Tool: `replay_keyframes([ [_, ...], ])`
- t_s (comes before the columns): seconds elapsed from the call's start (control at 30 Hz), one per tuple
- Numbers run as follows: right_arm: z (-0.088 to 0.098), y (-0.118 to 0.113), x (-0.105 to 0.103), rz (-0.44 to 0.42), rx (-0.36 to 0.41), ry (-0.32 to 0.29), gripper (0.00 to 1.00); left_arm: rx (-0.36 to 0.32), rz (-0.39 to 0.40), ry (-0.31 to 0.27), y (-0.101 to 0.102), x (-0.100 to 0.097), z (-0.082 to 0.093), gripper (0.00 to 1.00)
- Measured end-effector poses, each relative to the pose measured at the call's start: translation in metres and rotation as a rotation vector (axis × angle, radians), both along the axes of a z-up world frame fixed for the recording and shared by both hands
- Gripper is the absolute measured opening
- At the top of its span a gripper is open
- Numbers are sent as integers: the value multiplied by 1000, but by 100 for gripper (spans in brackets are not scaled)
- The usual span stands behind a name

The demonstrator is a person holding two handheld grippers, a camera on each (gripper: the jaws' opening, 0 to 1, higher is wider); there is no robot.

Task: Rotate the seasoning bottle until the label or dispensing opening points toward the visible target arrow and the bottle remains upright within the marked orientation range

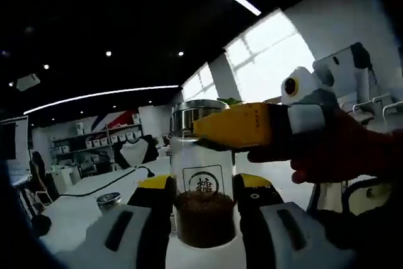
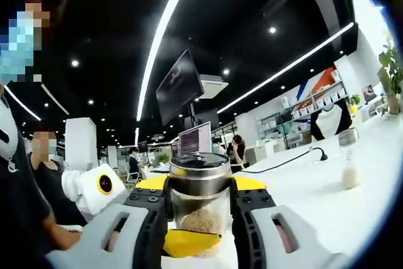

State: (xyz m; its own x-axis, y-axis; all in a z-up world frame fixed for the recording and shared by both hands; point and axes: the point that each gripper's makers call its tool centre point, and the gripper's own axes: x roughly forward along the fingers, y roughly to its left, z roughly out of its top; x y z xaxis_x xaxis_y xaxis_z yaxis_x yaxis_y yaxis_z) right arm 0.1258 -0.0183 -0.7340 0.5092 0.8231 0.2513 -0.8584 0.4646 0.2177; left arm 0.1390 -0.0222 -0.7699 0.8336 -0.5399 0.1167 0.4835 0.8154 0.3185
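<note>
Indoors, white table [image 2: 352, 212], ceiling lights, both tongs [image 1: 204, 215] [image 2: 200, 212] clenched on upright seasoning bottle [image 1: 203, 187].

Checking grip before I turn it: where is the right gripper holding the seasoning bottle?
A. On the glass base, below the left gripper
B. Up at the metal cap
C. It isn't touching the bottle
B: in the left gripper view the right gripper closes at the metal cap of the seasoning bottle, while the left gripper clamps the lower glass.
</note>
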Motion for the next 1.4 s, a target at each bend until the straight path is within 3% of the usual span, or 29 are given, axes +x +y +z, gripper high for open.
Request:
replay_keyframes([
  [0.07, 0, 2, 0, -32, 6, -8, 37, -46, -8, 22, -3, -2, -2, 42],
  [0.27, -11, 4, 4, -56, -26, 49, 37, -6, 38, 15, 0, -1, -12, 43],
  [0.33, -11, 3, 3, -56, -35, 32, 37, -64, -30, 27, -3, -4, -11, 43],
  [0.37, -9, 3, 1, -35, -72, -24, 37, -69, -64, 35, -4, -6, -11, 42],
  [0.53, -4, -4, 1, 14, -60, -18, 36, -112, -222, 67, -9, -12, -5, 42],
  [0.7, -1, 0, -12, 80, -94, -89, 36, -207, -384, 167, -17, -17, -6, 43],
  [0.8, -1, 1, -16, 105, -107, -105, 36, -227, -420, 185, -17, -18, -6, 43],
  [0.87, -1, 1, -17, 113, -107, -105, 37, -222, -398, 176, -16, -19, -6, 42],
  [1.0, 0, 5, -15, 81, -144, -115, 38, -157, -263, 112, -13, -12, -5, 42],
  [1.03, -1, 7, -12, 41, -171, -122, 38, -97, -193, 77, -11, -8, -7, 42],
  [1.1, -7, 10, -8, -13, -231, -128, 40, -41, -105, 63, -8, -1, -12, 41],
  [1.2, -15, 15, -3, -104, -294, -134, 41, -16, -23, 62, -6, 2, -18, 41],
  [1.3, -15, 14, 0, -118, -261, -103, 40, -23, -19, 56, -6, 1, -18, 41],
  [1.33, -15, 12, 2, -106, -241, -80, 40, -67, -60, 76, -8, -1, -18, 42],
  [1.4, -13, 8, 4, -72, -196, -36, 39, -71, -93, 54, -8, -3, -15, 42],
])
